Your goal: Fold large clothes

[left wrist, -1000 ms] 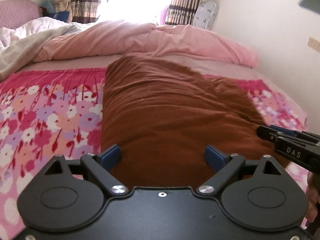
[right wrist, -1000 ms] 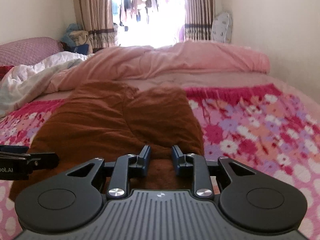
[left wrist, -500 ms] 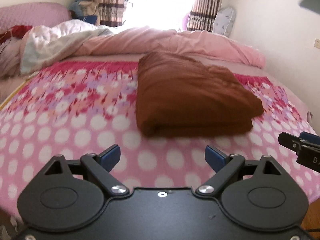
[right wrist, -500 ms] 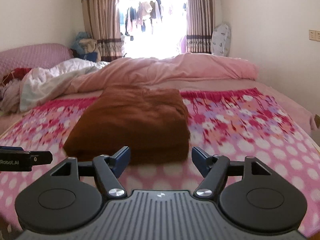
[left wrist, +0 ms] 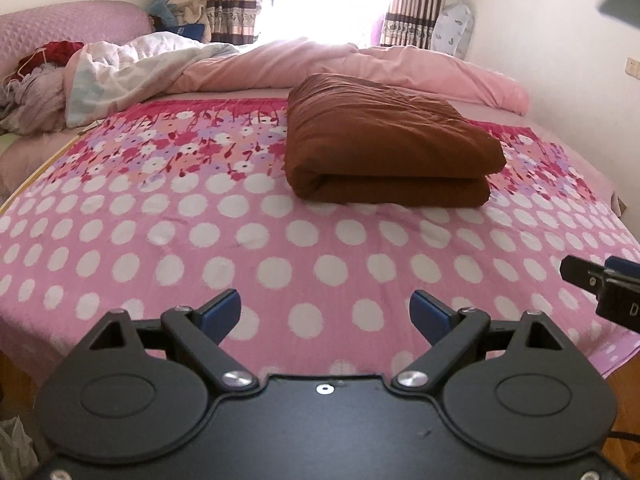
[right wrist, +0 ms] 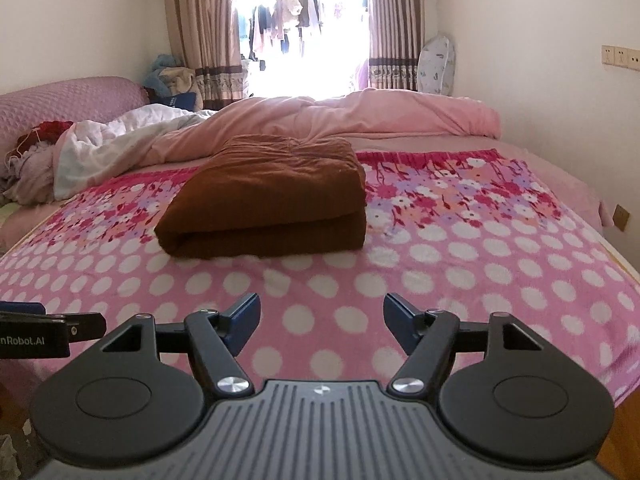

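Folded brown garment (left wrist: 384, 148) lying mid-bed on a pink polka-dot and floral blanket (left wrist: 248, 248), rumpled pink duvet (left wrist: 360, 66) behind, curtained sunlit window (right wrist: 300, 28) beyond, left hand-held gripper (left wrist: 325, 312) and right hand-held gripper (right wrist: 320, 320) both spread wide, holding nothing, near the bed's foot

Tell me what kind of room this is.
Most likely a home bedroom: a bed under a pink dotted and floral blanket, a rumpled pink duvet, and curtains framing a bright window. A folded brown garment lies on the blanket.

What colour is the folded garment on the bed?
Plain brown garment, no pattern. It shows best in the left wrist view, against the pink spotted blanket.
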